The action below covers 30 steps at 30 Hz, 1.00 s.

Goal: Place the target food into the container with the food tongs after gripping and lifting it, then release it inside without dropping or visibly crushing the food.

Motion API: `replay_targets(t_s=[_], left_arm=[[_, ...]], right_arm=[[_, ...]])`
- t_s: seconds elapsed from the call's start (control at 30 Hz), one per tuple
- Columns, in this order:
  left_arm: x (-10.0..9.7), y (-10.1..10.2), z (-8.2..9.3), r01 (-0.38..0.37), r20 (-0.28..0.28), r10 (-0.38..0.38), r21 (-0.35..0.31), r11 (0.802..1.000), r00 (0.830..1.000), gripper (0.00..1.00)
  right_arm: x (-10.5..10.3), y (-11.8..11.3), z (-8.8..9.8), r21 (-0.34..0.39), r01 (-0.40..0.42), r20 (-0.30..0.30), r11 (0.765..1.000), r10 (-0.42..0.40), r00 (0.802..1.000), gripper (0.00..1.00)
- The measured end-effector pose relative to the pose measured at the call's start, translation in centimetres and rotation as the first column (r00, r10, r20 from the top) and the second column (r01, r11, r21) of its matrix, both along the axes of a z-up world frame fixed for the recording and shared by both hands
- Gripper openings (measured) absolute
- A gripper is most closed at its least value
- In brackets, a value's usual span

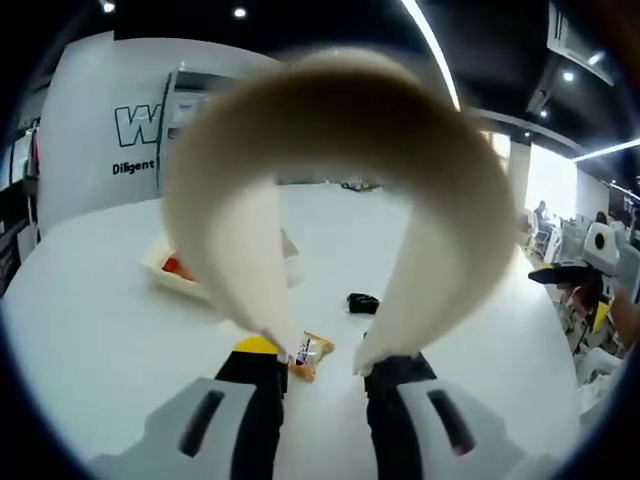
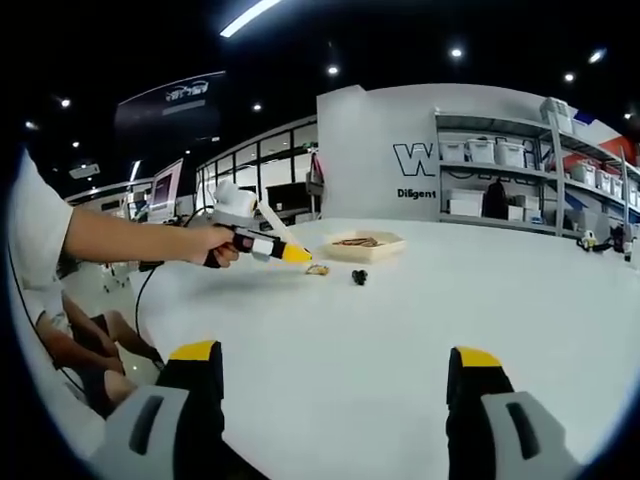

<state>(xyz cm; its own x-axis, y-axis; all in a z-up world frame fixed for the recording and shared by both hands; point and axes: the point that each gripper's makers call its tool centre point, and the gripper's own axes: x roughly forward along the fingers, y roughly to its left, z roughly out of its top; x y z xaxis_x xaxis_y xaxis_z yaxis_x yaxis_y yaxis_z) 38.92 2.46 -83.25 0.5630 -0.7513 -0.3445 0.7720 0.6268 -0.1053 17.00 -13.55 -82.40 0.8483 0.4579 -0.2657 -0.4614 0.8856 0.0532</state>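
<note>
My left gripper holds cream food tongs. Their looped end looms near the camera and their two tips lie apart at my jaw tips. A small orange and white snack packet lies on the white table between the tong tips. The cream tray container with reddish food in it sits farther back on the left. In the right gripper view, a hand carries the left gripper just left of the packet, with the tray behind it. My right gripper stands open over bare table with nothing in it.
A small black object lies on the table right of the packet. A person's arm reaches in from the left, and a seated person's legs are by the table's left edge. Shelves with bins stand behind the table.
</note>
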Motion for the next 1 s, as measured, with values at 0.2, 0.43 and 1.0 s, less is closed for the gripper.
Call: replay_targets(t_s=[0.2, 0.43, 1.0], left_arm=[[0.4, -0.8, -0.5, 0.041, 0.0, -0.041, 0.017, 0.999, 0.999, 0.29], [1.5, -1.1, -0.9, 0.061, 0.017, -0.062, 0.043, 0.997, 0.998, 0.3], [1.6, -1.4, -1.9, 0.091, -0.022, -0.09, 0.034, 0.995, 0.996, 0.27]], right_arm=[[0.0, -0.8, -0.1, 0.002, 0.021, 0.0, 1.0, -0.021, 1.0, 0.92], [0.2, -1.6, -0.1, -0.002, 0.039, -0.004, 0.999, -0.039, 0.999, 0.92], [0.6, -2.1, -0.5, -0.01, 0.047, -0.014, 0.999, -0.047, 0.999, 0.92]])
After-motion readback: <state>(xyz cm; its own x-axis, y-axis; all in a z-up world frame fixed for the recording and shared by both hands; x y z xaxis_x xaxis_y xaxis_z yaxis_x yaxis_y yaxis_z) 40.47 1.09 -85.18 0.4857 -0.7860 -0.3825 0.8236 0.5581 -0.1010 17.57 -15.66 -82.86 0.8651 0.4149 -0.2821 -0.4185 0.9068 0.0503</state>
